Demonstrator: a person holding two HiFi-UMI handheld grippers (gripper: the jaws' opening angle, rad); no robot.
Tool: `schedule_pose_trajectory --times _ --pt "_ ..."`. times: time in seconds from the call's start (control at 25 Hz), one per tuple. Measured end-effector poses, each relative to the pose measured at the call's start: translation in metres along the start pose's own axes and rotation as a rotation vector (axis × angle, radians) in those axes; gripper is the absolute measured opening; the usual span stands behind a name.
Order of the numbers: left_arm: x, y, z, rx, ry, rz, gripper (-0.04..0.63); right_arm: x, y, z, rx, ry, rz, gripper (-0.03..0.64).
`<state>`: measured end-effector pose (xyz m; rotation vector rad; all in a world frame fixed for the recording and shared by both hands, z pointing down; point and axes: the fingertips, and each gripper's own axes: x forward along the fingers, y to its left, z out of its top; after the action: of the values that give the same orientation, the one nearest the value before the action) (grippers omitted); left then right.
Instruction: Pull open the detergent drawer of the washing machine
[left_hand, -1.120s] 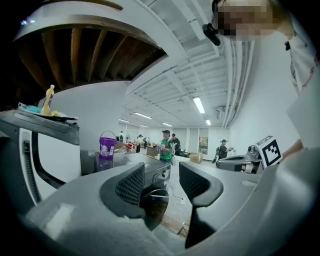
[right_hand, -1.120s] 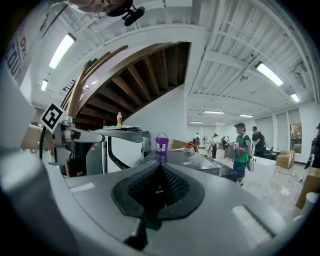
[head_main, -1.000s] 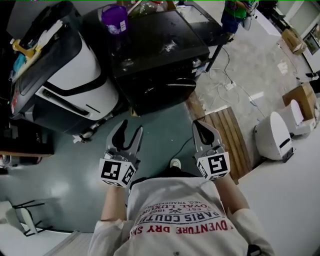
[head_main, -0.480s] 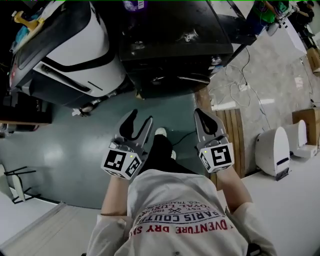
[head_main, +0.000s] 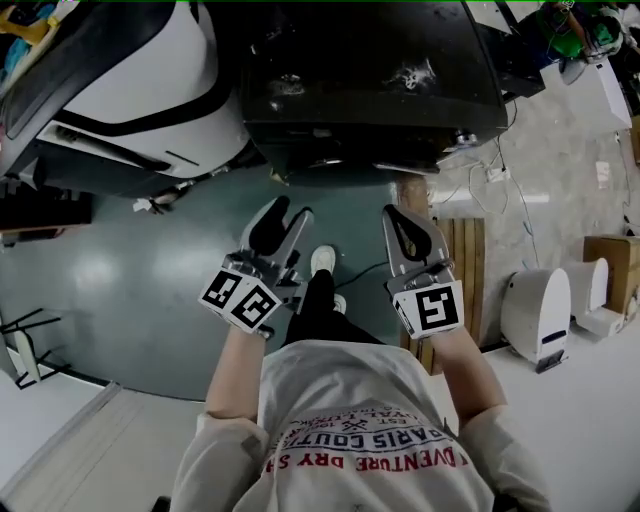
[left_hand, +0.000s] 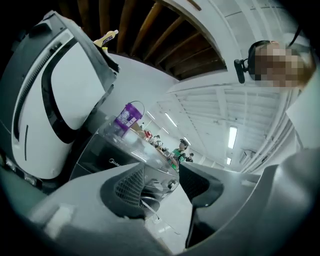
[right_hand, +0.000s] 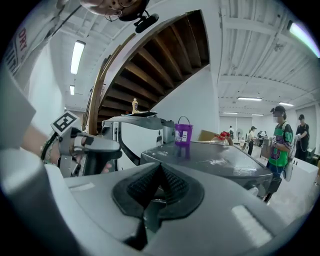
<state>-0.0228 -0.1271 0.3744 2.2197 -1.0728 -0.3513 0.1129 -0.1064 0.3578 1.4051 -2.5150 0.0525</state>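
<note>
L gripper (head_main: 285, 220), jaws apart w/ nothing between, and R gripper (head_main: 398, 218), jaws together and empty, are both pointing at 12 o'clock toward the dark washing machine (head_main: 370, 80). Its front is sitting near but still apart. The detergent drawer should be on that front, tho I'm not making it out. Vs. a sec ago both are closing in and dropping, L one rolling over, and the purple bucket (right_hand: 183, 134) on top is slipping out of the head view, so they're still approaching, nothing gripped yet.

floor (head_main: 150, 265) clear fwd, washer (head_main: 370, 100) blocks beyond
</note>
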Motion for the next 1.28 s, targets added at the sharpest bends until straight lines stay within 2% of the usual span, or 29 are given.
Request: schedule_pose_trajectory --times 0.12,0.24,0.32,0.48,0.72,1.0,1.12,1.28 --pt "0.021 0.030 -0.015 -0.102 0.007 0.007 0.211 0.030 -0.006 -0.013 0.014 -0.003 0.011 0.002" --pt "0.040 0.057 -0.026 -0.236 -0.025 -0.005 0.196 0.056 -0.009 -0.024 0.015 -0.006 0.019 0.002" --pt "0.051 0.073 -0.031 -0.288 -0.052 -0.014 0.183 0.073 -0.009 -0.027 0.040 -0.011 0.019 0.002" --pt "0.073 0.103 -0.040 -0.324 -0.077 -0.015 0.184 0.099 -0.014 -0.045 0.055 0.002 0.010 0.002" --pt "0.105 0.137 -0.055 -0.450 -0.094 -0.064 0.187 0.121 -0.023 -0.078 0.026 0.044 0.005 0.002" --pt "0.119 0.168 -0.058 -0.551 -0.160 -0.077 0.255 0.142 -0.023 -0.087 0.062 0.057 0.004 0.002" --pt "0.125 0.170 -0.052 -0.570 -0.194 -0.116 0.316 0.145 -0.024 -0.094 0.037 0.070 0.013 0.002" --pt "0.133 0.168 -0.046 -0.607 -0.230 -0.168 0.324 0.153 -0.022 -0.094 0.065 0.071 0.016 0.002"
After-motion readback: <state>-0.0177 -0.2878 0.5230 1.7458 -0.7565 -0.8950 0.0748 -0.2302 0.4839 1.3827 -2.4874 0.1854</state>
